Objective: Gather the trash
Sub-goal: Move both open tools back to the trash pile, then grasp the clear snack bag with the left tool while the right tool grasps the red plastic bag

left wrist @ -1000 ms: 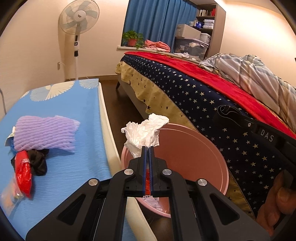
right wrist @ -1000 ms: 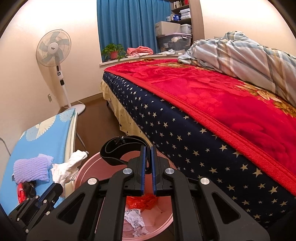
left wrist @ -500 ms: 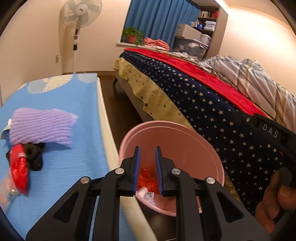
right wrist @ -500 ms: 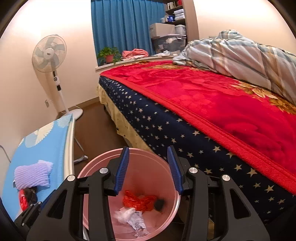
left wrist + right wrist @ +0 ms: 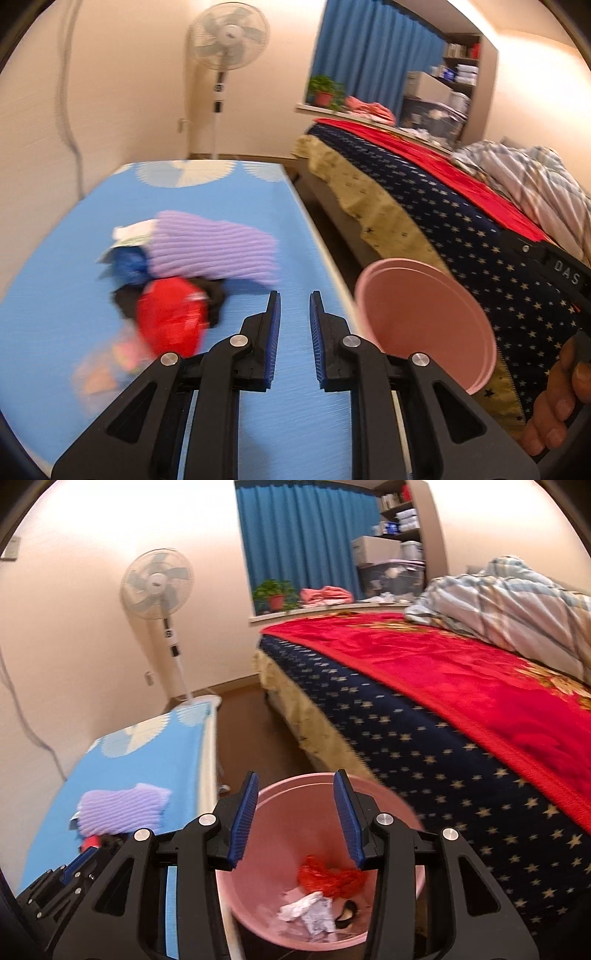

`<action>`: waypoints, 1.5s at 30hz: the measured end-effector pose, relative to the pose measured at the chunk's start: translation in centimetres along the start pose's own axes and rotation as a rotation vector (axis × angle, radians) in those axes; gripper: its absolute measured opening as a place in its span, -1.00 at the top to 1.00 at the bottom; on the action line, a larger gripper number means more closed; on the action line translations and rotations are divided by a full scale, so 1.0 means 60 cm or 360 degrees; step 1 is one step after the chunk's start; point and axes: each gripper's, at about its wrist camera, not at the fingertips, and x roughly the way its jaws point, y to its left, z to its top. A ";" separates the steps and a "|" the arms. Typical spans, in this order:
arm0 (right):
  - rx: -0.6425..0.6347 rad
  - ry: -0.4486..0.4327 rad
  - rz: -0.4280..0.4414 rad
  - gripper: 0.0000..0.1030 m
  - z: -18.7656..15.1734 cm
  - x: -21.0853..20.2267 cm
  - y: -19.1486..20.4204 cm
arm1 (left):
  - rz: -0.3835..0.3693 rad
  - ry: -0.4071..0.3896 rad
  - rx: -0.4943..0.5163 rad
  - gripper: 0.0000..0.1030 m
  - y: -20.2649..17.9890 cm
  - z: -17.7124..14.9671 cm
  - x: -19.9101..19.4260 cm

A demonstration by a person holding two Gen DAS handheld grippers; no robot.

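Note:
A pink bin [image 5: 280,805] stands on the floor between the blue board and the bed. Inside it lie red netting [image 5: 328,878], crumpled white tissue [image 5: 306,915] and a small black item [image 5: 345,917]. My right gripper [image 5: 295,819] hangs open above the bin with nothing between its fingers. My left gripper [image 5: 294,325] is open and empty over the blue board [image 5: 74,258], to the right of a trash pile: a purple foam net [image 5: 214,251], a red wrapper [image 5: 170,321], something black [image 5: 122,302] and a blue piece [image 5: 129,264]. The bin's rim [image 5: 424,306] shows at the right.
A bed with a starry navy cover [image 5: 424,746] and red blanket [image 5: 461,679] fills the right side. A standing fan [image 5: 227,40] is at the far wall. A hand [image 5: 561,398] holds the other gripper's handle at the left wrist view's lower right.
Both grippers opened: the left let the white tissue and the right the black strap fall into the bin. The left gripper then swung left, over the blue board toward the trash pile.

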 end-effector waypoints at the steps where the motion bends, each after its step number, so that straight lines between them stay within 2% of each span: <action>1: -0.0004 0.0001 0.0022 0.17 -0.002 -0.001 0.008 | 0.0018 -0.0003 -0.0015 0.68 0.010 -0.001 -0.005; 7: -0.0032 0.0034 0.0154 0.20 -0.015 0.007 0.059 | 0.0149 -0.0017 -0.0077 0.68 0.076 -0.014 -0.035; 12: -0.0041 0.0108 0.0294 0.20 -0.034 0.024 0.116 | 0.0273 -0.0001 -0.0209 0.68 0.134 -0.030 -0.052; 17: -0.0042 0.0232 0.0534 0.19 -0.056 0.043 0.185 | 0.0408 0.0019 -0.0406 0.68 0.187 -0.062 -0.067; 20: -0.0059 0.0336 0.0656 0.18 -0.075 0.062 0.227 | 0.0446 0.0026 -0.0456 0.68 0.201 -0.074 -0.072; 24: -0.0079 0.0472 0.0733 0.11 -0.104 0.090 0.268 | 0.0465 0.0055 -0.0541 0.31 0.219 -0.089 -0.068; 26: -0.0067 0.0538 0.0762 0.04 -0.117 0.104 0.281 | 0.0462 0.0071 -0.0568 0.30 0.225 -0.096 -0.065; 30: -0.0051 0.0671 0.0842 0.02 -0.140 0.132 0.306 | 0.0423 0.0118 -0.0612 0.30 0.235 -0.105 -0.049; 35: -0.0078 0.0744 0.0864 0.02 -0.155 0.149 0.322 | 0.0409 0.0157 -0.0654 0.30 0.243 -0.114 -0.034; 39: -0.0110 0.0763 0.0882 0.15 -0.157 0.151 0.326 | 0.0389 0.0165 -0.0636 0.30 0.238 -0.111 -0.026; 40: -0.0117 0.0764 0.0892 0.29 -0.159 0.149 0.326 | 0.0385 0.0168 -0.0635 0.31 0.238 -0.110 -0.023; 41: -0.0127 0.0763 0.0900 0.31 -0.159 0.148 0.327 | 0.0377 0.0169 -0.0639 0.32 0.238 -0.110 -0.022; 45: -0.0161 0.0732 0.0901 0.38 -0.152 0.139 0.325 | 0.0363 0.0180 -0.0625 0.69 0.239 -0.107 -0.019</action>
